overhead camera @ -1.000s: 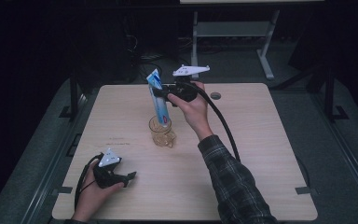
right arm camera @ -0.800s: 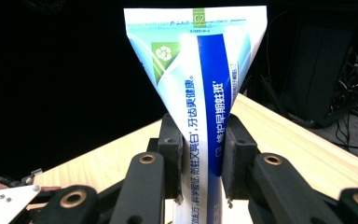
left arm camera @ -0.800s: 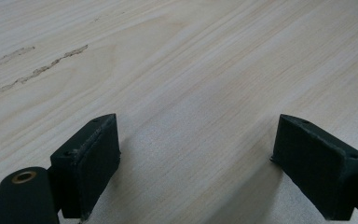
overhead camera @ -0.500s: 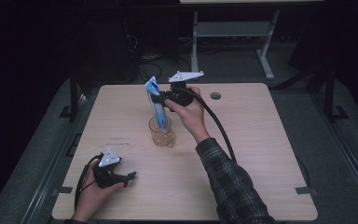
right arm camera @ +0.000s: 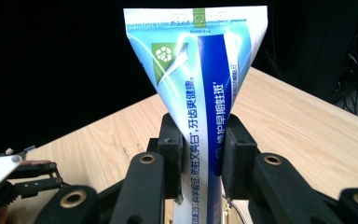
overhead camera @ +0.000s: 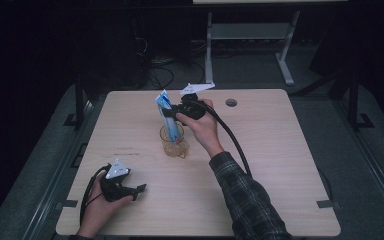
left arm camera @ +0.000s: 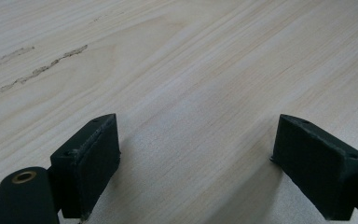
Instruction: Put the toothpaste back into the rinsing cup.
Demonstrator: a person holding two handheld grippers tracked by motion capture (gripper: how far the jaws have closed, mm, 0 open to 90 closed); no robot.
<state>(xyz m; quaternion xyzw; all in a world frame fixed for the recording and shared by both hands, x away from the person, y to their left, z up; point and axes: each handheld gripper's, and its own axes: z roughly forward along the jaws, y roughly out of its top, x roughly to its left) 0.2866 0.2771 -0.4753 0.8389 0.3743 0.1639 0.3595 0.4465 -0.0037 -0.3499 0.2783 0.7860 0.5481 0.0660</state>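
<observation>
A blue and white toothpaste tube [right arm camera: 200, 88] stands upright with its flat crimped end up, and my right gripper [right arm camera: 200, 154] is shut on its body. In the high view the same tube [overhead camera: 164, 106] reaches down into a clear glass cup [overhead camera: 173, 142] near the middle of the table, with the right gripper [overhead camera: 172, 112] at its upper part. My left gripper [overhead camera: 139, 190] rests near the table's front left corner. Its jaws stand wide apart over bare wood, so the left gripper [left arm camera: 196, 154] is open and holds nothing.
The light wooden table [overhead camera: 280, 165] has a round cable hole [overhead camera: 231, 102] near its far edge. A black cable [overhead camera: 232, 142] trails from the right gripper along the plaid sleeve [overhead camera: 250, 200]. Dark floor and a metal frame [overhead camera: 252, 35] lie beyond the table.
The right gripper has come down a little with the tube, whose lower end now sits deeper in the glass cup. The left gripper has stayed in place.
</observation>
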